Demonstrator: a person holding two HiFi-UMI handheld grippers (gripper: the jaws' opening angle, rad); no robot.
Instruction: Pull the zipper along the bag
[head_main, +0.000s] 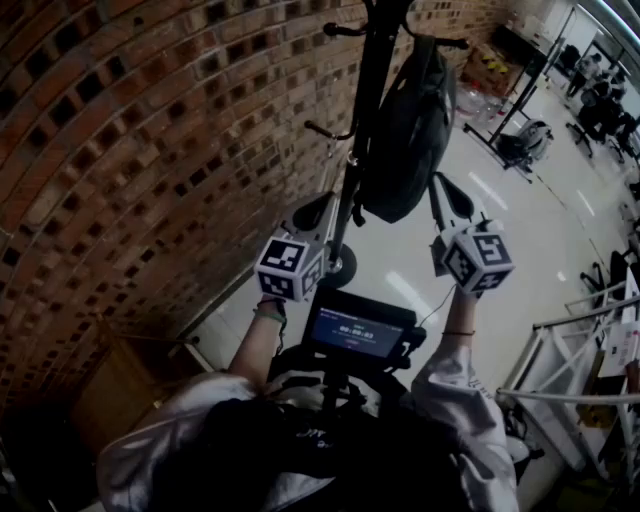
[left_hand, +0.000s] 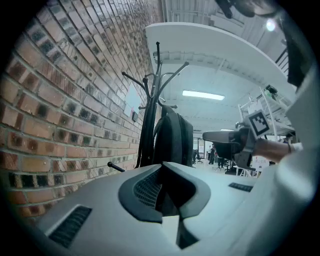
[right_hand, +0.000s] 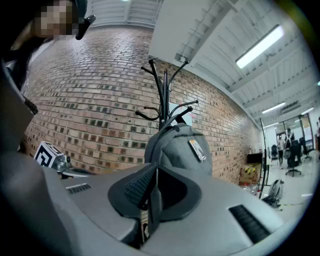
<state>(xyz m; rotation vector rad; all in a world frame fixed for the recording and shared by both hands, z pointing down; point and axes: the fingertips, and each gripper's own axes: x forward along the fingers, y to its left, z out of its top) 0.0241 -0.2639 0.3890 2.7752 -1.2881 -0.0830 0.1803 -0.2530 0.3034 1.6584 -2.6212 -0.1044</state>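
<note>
The bag (head_main: 405, 130), a dark grey backpack, hangs from a hook of the coat rack (head_main: 352, 170) that stands on the floor close to the brick wall (head_main: 130, 150). As far as the pictures show, the task has not begun: neither gripper touches the bag, and its zipper is too small and dark to make out in any view, so I cannot tell whether it is open or closed.

The left gripper (head_main: 315, 212) is held level in front of the person, near the rack's pole and short of the bag. Its jaws are closed together with nothing between them. The right gripper (head_main: 452, 195) is level too, on the other side of the bag and a little apart from it, and its jaws are also closed and empty.

I judge that everything is left to do: reach the bag, find the zipper pull, grip it, likely steady the bag with the other gripper, and draw the pull along.
</note>
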